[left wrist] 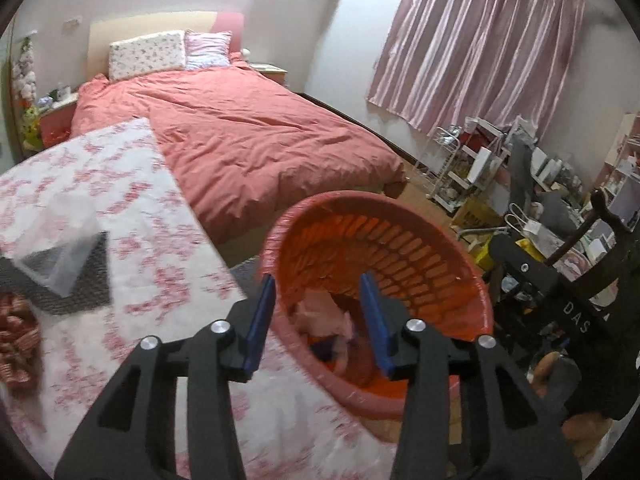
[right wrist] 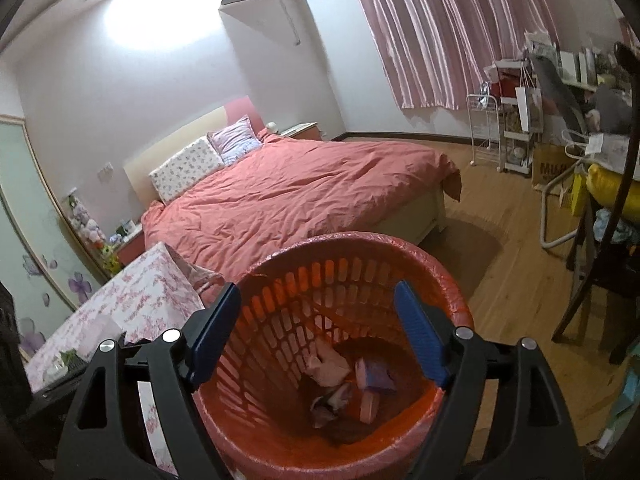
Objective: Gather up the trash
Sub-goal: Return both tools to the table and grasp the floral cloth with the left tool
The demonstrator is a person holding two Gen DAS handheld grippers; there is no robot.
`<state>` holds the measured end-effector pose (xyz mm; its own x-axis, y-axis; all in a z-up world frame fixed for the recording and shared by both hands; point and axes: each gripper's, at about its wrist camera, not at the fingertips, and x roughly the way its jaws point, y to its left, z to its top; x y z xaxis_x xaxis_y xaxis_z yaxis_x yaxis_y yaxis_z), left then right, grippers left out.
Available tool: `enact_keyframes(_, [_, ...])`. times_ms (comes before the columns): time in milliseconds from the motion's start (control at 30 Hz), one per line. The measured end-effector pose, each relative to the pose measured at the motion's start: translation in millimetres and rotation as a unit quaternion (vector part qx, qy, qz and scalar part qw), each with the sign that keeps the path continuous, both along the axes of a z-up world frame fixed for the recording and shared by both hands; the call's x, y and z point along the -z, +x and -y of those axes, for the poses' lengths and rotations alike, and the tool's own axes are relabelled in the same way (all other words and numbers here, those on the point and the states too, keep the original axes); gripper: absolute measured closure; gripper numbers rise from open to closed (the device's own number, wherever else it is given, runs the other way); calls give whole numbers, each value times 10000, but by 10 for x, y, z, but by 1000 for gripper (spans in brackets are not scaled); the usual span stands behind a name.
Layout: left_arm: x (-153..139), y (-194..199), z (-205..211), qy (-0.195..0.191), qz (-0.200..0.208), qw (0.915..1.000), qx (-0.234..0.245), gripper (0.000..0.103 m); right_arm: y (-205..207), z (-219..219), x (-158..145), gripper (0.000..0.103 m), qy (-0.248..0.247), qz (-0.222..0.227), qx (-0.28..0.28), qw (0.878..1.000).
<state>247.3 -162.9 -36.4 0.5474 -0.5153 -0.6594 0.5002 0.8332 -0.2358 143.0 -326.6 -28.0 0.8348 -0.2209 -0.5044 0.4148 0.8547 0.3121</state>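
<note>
An orange slatted basket, lined with a pink bag, stands beside the table. Crumpled pink and purple scraps of trash lie at its bottom. My left gripper hangs over the basket's near rim, open, with nothing between its blue pads; the trash shows below them. My right gripper is open wide above the basket and holds nothing. A clear plastic bag lies on a dark mat on the table.
The table with a pink floral cloth sits left of the basket. A bed with a salmon cover lies behind. A dark chair, shelves and paper bags crowd the right side. Wooden floor is open beyond the basket.
</note>
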Motion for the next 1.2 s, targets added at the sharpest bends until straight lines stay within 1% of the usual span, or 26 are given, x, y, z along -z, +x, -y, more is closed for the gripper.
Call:
enact_keyframes(133, [-90,-156,-256,235,230,9991,-258,52,-8,-176,-68,24,-274,-37,-167,9995])
enact_keyframes(167, [-116,-201,-351,288,294,9986,-344,50,-15,-293,-102,24,-405,-45,-258,9988])
enact_keyframes(267, [-187,-336,-647,400,448,9962,-628,48,-7,-520,-169,25,-586,-40,-496,9970])
enact_keyframes(433, [-279,-526,-1236,540,652,9889,-1223,44,-21,-840,-215,25,-641,-16,-870,9941])
enact_keyframes(467, [-291,-587,-1414,596,717,9852,-1437,43,-14,-953,-220,25,-664,-21,-990,9929])
enact_keyframes(533, [-300,-677,-1639,665,785,9803,-1689,43,-17,-1072,-218,25,-674,-31,-1130,9913])
enact_keyframes(600, [-313,-790,-1937,746,852,9726,-2028,43,1,-1251,-199,25,-687,-77,-1339,9886])
enact_keyframes(667, [-316,-894,-2261,813,909,9630,-2403,42,4,-1440,-163,25,-704,-127,-1528,9857])
enact_keyframes(733, [-318,-975,-2464,849,960,9559,-2643,41,16,-1618,-143,25,-750,-175,-1721,9821])
enact_keyframes(800, [-294,-1027,-2724,882,944,9482,-2902,39,10,-1799,-128,25,-825,-193,-1912,9779])
enact_keyframes(867, [-243,-1052,-2931,825,797,9447,-3073,39,16,-1975,-117,25,-919,-207,-2074,9737])
enact_keyframes(967, [-145,-1035,-3140,627,539,9435,-3208,39,30,-2135,-89,25,-959,-238,-2207,9703])
enact_keyframes(1033, [-84,-1008,-3184,577,416,9437,-3232,39,46,-2219,-68,26,-981,-291,-2286,9681])
enact_keyframes(1200, [94,-895,-3164,549,164,9487,-3108,39,77,-2418,-21,26,-1106,-397,-2390,9639])
